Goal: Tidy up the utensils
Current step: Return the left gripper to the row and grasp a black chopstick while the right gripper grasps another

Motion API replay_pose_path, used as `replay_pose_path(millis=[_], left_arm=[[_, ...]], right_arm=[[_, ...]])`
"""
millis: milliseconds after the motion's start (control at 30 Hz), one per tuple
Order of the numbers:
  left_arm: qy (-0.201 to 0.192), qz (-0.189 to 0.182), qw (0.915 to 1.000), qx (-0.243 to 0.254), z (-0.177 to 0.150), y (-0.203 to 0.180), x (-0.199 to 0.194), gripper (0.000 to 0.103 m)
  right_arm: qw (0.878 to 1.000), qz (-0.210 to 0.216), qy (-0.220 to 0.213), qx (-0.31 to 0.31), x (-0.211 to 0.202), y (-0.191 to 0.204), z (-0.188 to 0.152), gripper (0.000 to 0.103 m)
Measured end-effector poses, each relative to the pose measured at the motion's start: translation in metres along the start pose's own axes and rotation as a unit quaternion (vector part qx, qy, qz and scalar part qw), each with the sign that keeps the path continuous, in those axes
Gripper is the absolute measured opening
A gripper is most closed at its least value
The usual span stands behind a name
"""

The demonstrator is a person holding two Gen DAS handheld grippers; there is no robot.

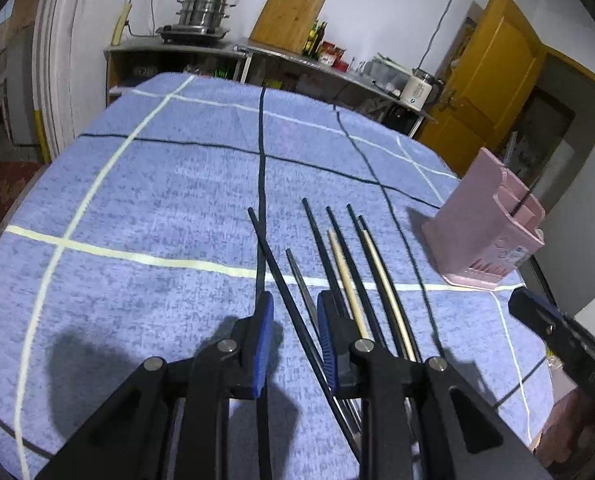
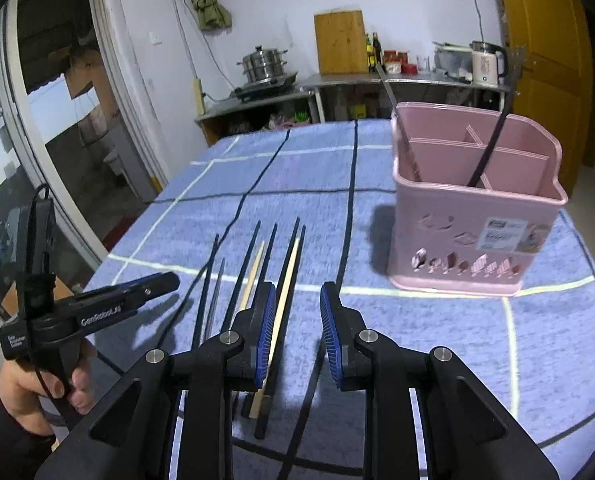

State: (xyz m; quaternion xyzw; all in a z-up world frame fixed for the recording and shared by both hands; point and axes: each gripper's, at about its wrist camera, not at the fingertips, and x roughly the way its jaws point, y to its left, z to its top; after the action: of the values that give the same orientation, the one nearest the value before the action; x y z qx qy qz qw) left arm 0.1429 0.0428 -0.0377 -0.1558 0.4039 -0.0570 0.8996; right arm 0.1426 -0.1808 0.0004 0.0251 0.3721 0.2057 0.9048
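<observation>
Several chopsticks [image 1: 339,264] lie side by side on the blue checked tablecloth, black ones, pale wooden ones and a grey metal one; they also show in the right wrist view [image 2: 257,268]. My left gripper [image 1: 295,304] is open over them, with a black chopstick [image 1: 281,280] and the metal one between its fingers. My right gripper [image 2: 297,296] is open just right of the row, its left finger over a pale wooden chopstick [image 2: 287,280]. A pink divided utensil holder [image 2: 473,208] stands to the right and holds two utensils.
The tablecloth [image 1: 145,184] covers the whole table. The left gripper and the hand holding it show at the left of the right wrist view [image 2: 109,300]. Behind the table are a counter with a steel pot [image 1: 203,12], a cutting board, bottles and a kettle, and a yellow door.
</observation>
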Motion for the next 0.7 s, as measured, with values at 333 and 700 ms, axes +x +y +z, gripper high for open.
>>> replay_pose_path(millis=[333,700], left_arm=[[0.027,0.018,0.9994,-0.007,0.0,0.003,0.03,0.023],[0.026,0.044,0.9985,0.019,0.0,-0.007,0.036,0.023]], right_arm=[[0.999,0.009,0.051,0.002,0.059,-0.003,-0.003,0.017],[0.996,0.002,0.084,-0.011,0.102,0.002,-0.006,0.016]])
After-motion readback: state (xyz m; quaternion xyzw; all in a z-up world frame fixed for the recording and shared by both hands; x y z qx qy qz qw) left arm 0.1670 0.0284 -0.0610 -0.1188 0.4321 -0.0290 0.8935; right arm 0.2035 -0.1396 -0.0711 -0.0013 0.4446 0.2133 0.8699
